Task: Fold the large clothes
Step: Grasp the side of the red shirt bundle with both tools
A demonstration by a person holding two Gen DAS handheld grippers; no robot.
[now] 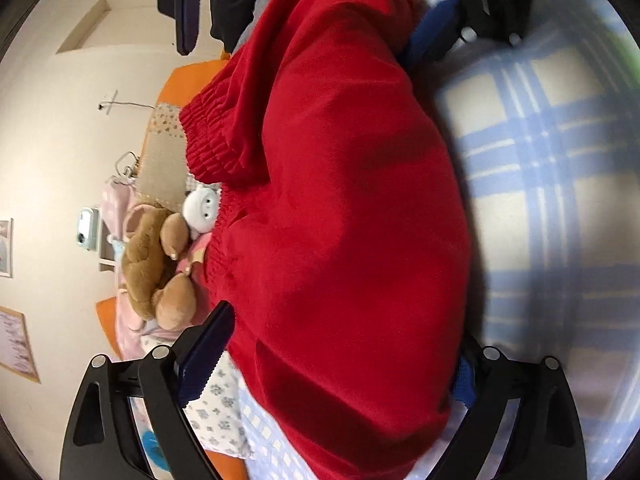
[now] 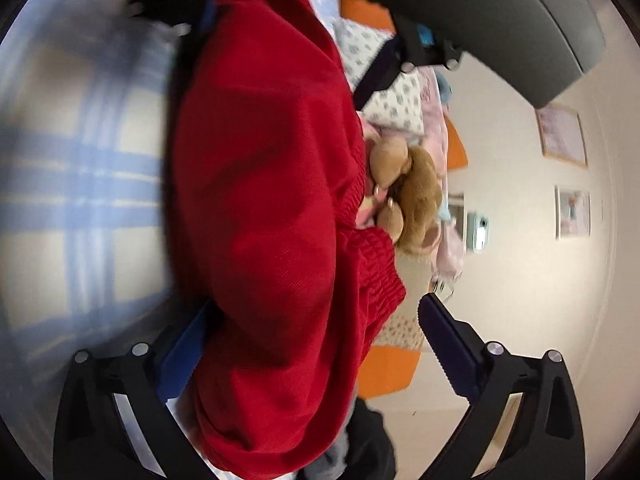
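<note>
A red sweater (image 1: 340,208) lies on a blue-checked bed (image 1: 552,140). The left gripper (image 1: 340,364) and right gripper (image 2: 312,344) straddle its ends, jaws released. No readable writing.

Red knitted sweater (image 1: 340,208) lies bunched on the blue-checked bed, 1 ribbed cuff (image 1: 212,136) folded across its body, ribbed hem facing the pillows.
</note>
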